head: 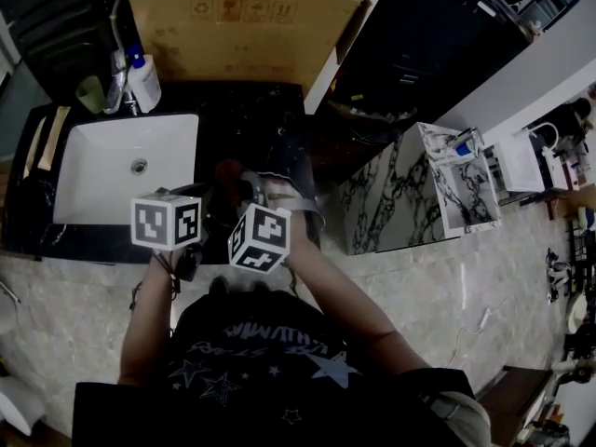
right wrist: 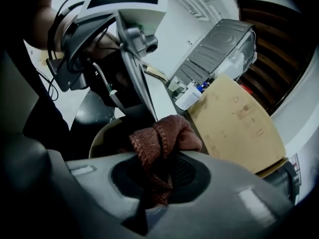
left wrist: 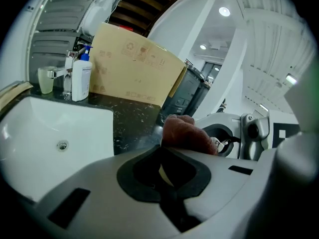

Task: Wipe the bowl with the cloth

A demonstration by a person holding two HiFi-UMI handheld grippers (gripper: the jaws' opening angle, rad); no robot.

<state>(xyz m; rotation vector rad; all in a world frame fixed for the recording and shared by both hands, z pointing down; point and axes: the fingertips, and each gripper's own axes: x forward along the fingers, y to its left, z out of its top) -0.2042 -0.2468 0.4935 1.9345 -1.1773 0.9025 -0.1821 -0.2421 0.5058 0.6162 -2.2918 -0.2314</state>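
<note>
- Head view: person leans over a black counter (head: 251, 119). White sink (head: 102, 170) at left ctr, cardboard box (head: 242, 26) at top, soap bottle (head: 144, 82) and green cup (head: 90, 93) at upper left behind the sink.
- L marker cube (head: 166, 222) and R marker cube (head: 259, 237) sit side by side at frame ctr, just right of the sink's front corner. What's under them is too dark to make out here.
- L gripper (left wrist: 162, 151): jaws pinched nearly together on a thin pale edge, the rim of the bowl (right wrist: 102, 133). R gripper view shows this gripper reaching down from upper left onto that rim.
- R gripper (right wrist: 162, 158): jaws clamped on the cloth (right wrist: 164, 133), a rust-brown wad bunched btwn the pads and bulging past the tips.
- Bowl: tan rim, dark inside, left of ctr in R gripper view, directly behind the cloth wad. Can't tell if the cloth touches the inside.
- L gripper view: cloth sits just beyond the L tips at ctr, w/ the R gripper's grey body to its right. Sink fills the left side, box at upper ctr.
</note>
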